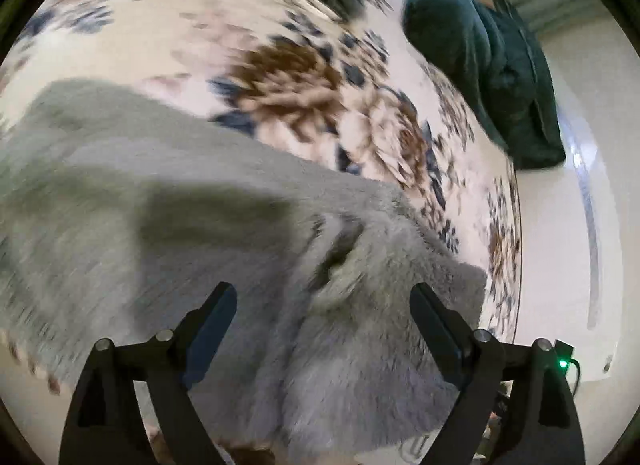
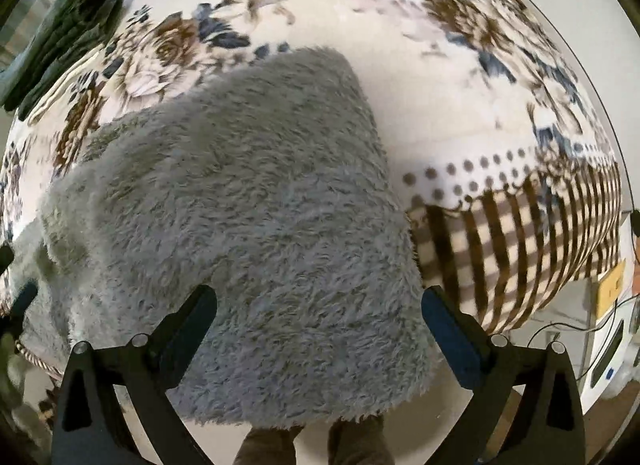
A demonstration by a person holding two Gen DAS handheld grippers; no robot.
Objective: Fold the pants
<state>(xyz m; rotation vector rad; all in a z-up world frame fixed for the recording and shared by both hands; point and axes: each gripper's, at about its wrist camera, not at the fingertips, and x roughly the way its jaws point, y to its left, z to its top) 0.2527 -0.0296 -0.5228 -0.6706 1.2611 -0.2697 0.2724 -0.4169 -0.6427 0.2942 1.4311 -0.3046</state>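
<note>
Fluffy grey pants [image 1: 200, 233] lie on a floral blanket [image 1: 304, 77]; the left wrist view is blurred. My left gripper [image 1: 322, 293] hovers over a rumpled edge of the pants, jaws wide apart, nothing pressed between the pads. In the right wrist view the same grey pants [image 2: 248, 217] lie as a folded, thick slab reaching the bed's near edge. My right gripper [image 2: 318, 297] points down over them, open wide, both fingers clear of the fabric. At the left edge of that view a dark piece, which may be the other gripper, shows only in part.
Dark green folded clothes [image 1: 492, 69] sit at the blanket's far right edge, seen also as a green pile [image 2: 60, 37] top left. A checked blanket border [image 2: 520, 249] hangs over the bed side. White equipment with cables [image 2: 612, 349] stands beyond. A person's legs [image 2: 312, 445] show below.
</note>
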